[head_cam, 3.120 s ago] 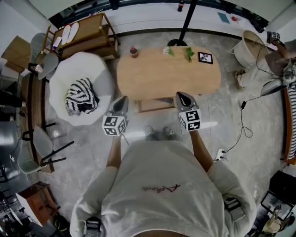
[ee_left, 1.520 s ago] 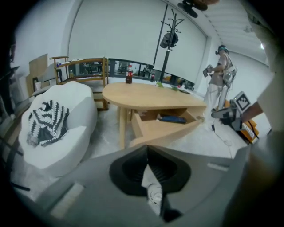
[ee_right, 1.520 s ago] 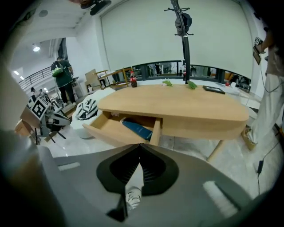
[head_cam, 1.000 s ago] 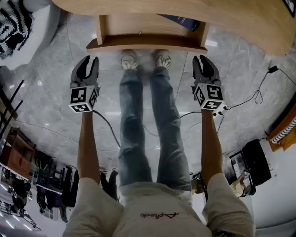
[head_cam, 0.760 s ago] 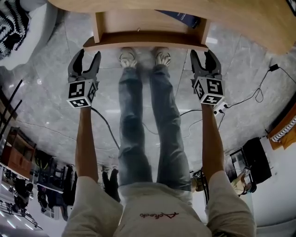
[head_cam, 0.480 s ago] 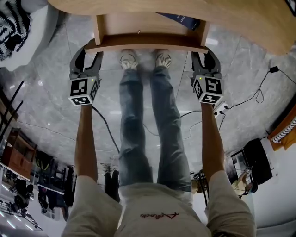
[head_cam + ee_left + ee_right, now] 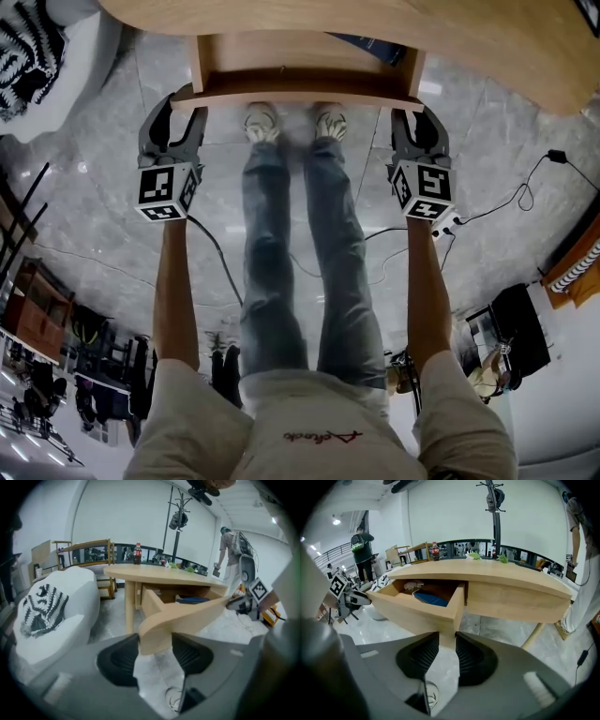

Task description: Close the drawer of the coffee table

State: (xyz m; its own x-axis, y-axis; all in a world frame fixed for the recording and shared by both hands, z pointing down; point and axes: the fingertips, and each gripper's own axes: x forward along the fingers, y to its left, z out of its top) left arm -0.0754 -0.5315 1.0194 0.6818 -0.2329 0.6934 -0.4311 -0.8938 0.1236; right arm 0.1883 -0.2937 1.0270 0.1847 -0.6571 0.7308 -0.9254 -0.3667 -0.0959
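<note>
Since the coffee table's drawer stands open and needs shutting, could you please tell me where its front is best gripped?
Grip the drawer front at its two ends, coming from in front. The panel is wide and plain, no handle showing, and its ends overhang the side walls, so holding both should push it in straight.

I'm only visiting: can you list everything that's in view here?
coffee table: one, light wood, ahead
drawer: one, light wood, pulled out under the table
flat thing: one, blue, inside the drawer
bottle: one, dark, on the table
beanbag: one, white, left of the table
striped cloth: one, black and white, on the beanbag
cable: one, black, on the floor at right
left gripper: one, grey, jaws, just closing, grip the drawer's left corner
right gripper: one, grey, jaws, just closing, grip the drawer's right corner
</note>
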